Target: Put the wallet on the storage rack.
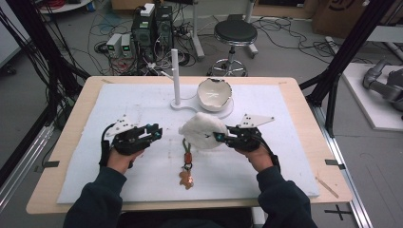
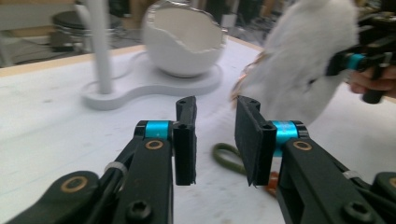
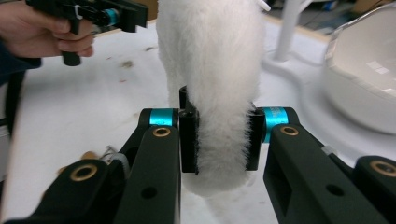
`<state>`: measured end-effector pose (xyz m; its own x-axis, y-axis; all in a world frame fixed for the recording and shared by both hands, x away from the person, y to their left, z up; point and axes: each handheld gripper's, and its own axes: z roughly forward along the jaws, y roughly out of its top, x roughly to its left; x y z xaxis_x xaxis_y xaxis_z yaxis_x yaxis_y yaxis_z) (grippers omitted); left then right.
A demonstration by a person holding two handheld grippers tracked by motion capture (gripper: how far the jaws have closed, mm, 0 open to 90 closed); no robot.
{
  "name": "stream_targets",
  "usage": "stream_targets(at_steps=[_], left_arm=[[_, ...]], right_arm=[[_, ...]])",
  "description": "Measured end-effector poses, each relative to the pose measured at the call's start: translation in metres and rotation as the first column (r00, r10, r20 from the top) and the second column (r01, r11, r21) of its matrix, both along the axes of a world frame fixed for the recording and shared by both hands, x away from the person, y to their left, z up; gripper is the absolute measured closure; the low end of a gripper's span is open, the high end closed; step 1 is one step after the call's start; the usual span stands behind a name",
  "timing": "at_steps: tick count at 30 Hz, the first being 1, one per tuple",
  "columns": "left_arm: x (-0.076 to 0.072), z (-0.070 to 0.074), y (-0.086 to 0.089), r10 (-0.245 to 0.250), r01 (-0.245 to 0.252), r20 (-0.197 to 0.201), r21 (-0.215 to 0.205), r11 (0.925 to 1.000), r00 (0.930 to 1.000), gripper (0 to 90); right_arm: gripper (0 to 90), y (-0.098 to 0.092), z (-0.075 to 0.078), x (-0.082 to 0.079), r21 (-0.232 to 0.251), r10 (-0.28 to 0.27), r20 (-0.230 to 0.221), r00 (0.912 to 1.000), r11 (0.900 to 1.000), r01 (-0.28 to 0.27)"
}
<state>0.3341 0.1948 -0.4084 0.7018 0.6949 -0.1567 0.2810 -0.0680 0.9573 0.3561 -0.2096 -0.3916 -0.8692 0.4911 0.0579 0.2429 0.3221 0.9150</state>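
You've got a fluffy white pompom [image 1: 203,131] trailing an olive-green strap [image 1: 186,144] and coppery-brown charm [image 1: 186,178], plus a white eggshell bowl [image 1: 215,93] and post [image 1: 175,76], all on a white mat [image 1: 266,161].

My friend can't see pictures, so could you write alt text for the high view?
A person at a white-covered table holds tongs in each hand: the right tongs grip a fluffy white pom-pom, the left tongs are empty. A keychain strap lies between them; behind stand a white post and eggshell-shaped bowl.
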Motion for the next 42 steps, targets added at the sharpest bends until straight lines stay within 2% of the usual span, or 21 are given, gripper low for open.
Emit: stream_targets(at_steps=[1,2,5,6,8,10,12,17,21,23,25,27,28,30,32,33,34,35,36,40,42], left_arm=[[0.001,0.000,0.006,0.026,-0.026,0.003,-0.001,0.9997,0.9997,66.1],[0.002,-0.001,0.012,0.062,-0.062,0.007,0.000,0.9981,0.9981,62.7],[0.004,-0.003,0.018,0.100,-0.100,-0.004,-0.002,0.9950,0.9950,50.1],[0.006,-0.004,0.021,0.118,-0.119,-0.030,-0.010,0.9929,0.9925,50.1],[0.009,-0.006,0.024,0.149,-0.152,-0.072,-0.033,0.9878,0.9861,36.8],[0.011,-0.007,0.025,0.166,-0.169,-0.081,-0.037,0.9849,0.9828,24.1],[0.011,-0.007,0.027,0.173,-0.176,-0.079,-0.034,0.9838,0.9817,21.3],[0.013,-0.009,0.025,0.159,-0.162,-0.103,-0.020,0.9866,0.9819,20.6],[0.014,-0.010,0.025,0.152,-0.155,-0.115,-0.019,0.9877,0.9817,20.7],[0.014,-0.010,0.025,0.149,-0.152,-0.123,-0.021,0.9881,0.9812,20.7],[0.014,-0.011,0.025,0.147,-0.151,-0.127,-0.018,0.9884,0.9809,20.7],[0.014,-0.011,0.024,0.148,-0.152,-0.129,-0.020,0.9882,0.9805,20.7],[0.014,-0.011,0.024,0.145,-0.149,-0.129,-0.019,0.9887,0.9810,20.7],[0.014,-0.011,0.024,0.144,-0.147,-0.132,-0.016,0.9889,0.9808,20.7],[0.014,-0.011,0.025,0.146,-0.150,-0.135,-0.018,0.9885,0.9800,20.7],[0.014,-0.011,0.025,0.147,-0.151,-0.137,-0.018,0.9884,0.9797,20.7],[0.014,-0.012,0.025,0.146,-0.149,-0.138,-0.019,0.9886,0.9797,20.7],[0.014,-0.012,0.025,0.145,-0.149,-0.139,-0.018,0.9887,0.9796,20.7],[0.014,-0.012,0.025,0.145,-0.149,-0.140,-0.018,0.9887,0.9796,20.7],[0.014,-0.012,0.025,0.141,-0.145,-0.144,-0.018,0.9893,0.9796,20.7],[0.014,-0.012,0.025,0.142,-0.146,-0.145,-0.018,0.9892,0.9793,20.7]], right_arm=[[75.2,-0.002,0.002,0.000,-0.009,-0.011,0.016,0.9998,1.000,0.011],[75.2,-0.006,0.009,0.003,-0.019,-0.045,0.058,0.9973,0.999,0.046],[75.1,-0.009,0.015,0.008,-0.012,-0.067,0.077,0.9948,0.998,0.068],[75.1,-0.011,0.019,0.011,-0.012,-0.079,0.090,0.9929,0.997,0.080],[75.1,-0.013,0.029,0.019,-0.020,-0.099,0.118,0.9880,0.995,0.103],[74.9,-0.014,0.043,0.032,-0.041,-0.123,0.147,0.9815,0.991,0.130],[74.9,-0.015,0.047,0.035,-0.051,-0.131,0.157,0.9788,0.989,0.141],[74.8,-0.018,0.069,0.064,-0.120,-0.166,0.218,0.9616,0.973,0.196],[74.8,-0.018,0.077,0.086,-0.193,-0.179,0.268,0.9466,0.953,0.235],[74.8,-0.017,0.081,0.095,-0.222,-0.173,0.281,0.9439,0.945,0.240],[74.8,-0.013,0.085,0.106,-0.272,-0.160,0.322,0.9332,0.929,0.253],[74.8,-0.009,0.087,0.111,-0.325,-0.140,0.343,0.9287,0.910,0.258],[74.8,-0.009,0.087,0.111,-0.325,-0.140,0.343,0.9287,0.910,0.258],[74.8,-0.005,0.087,0.117,-0.374,-0.102,0.381,0.9188,0.892,0.254],[74.8,-0.001,0.084,0.121,-0.406,-0.078,0.394,0.9159,0.879,0.249],[74.8,0.001,0.080,0.124,-0.440,-0.054,0.405,0.9127,0.864,0.247],[74.8,0.001,0.080,0.124,-0.440,-0.054,0.405,0.9127,0.864,0.247],[74.7,0.004,0.074,0.126,-0.469,-0.047,0.394,0.9178,0.849,0.245],[74.7,0.004,0.073,0.127,-0.479,-0.036,0.397,0.9173,0.844,0.240],[74.6,0.010,0.068,0.130,-0.486,-0.027,0.392,0.9196,0.843,0.232],[74.4,0.013,0.064,0.132,-0.505,-0.017,0.382,0.9242,0.834,0.224]])
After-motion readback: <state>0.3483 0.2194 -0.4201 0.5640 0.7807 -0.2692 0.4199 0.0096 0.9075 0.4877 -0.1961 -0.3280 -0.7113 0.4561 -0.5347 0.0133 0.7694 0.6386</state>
